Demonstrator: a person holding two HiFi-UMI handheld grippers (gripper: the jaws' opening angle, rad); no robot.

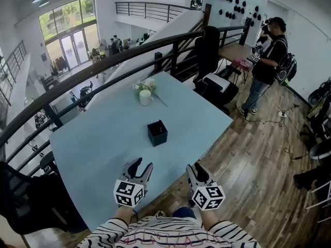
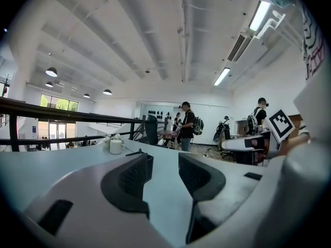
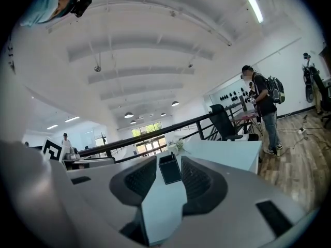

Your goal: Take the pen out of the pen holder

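So you're up on an office mezzanine with a plank wooden floor (image 1: 248, 154), and the big thing in front of you is the pale blue rectangular table (image 1: 103, 138). There's a bystander in dark clothes (image 1: 266, 61) off past the far right corner, well away from all this.

Progress-wise, I'd say you're basically at the start. Your left gripper (image 1: 143, 163) and right gripper (image 1: 196, 166) both hang over the near edge of the table. Each one has its jaws spread with nothing but bare tabletop between them, so neither is holding anything.

The small white vase with pale flowers (image 1: 146, 96) sits near the far side and isn't involved.

The black square pen holder (image 1: 157, 133) stands upright around the middle of the table, well clear of both grippers. Your right gripper view has it lined up dead centre between the jaws. The pen itself is too small to pick out properly, so I'm guessing it's still inside.

So what's left is everything: reach in, pinch the pen, lift it out.
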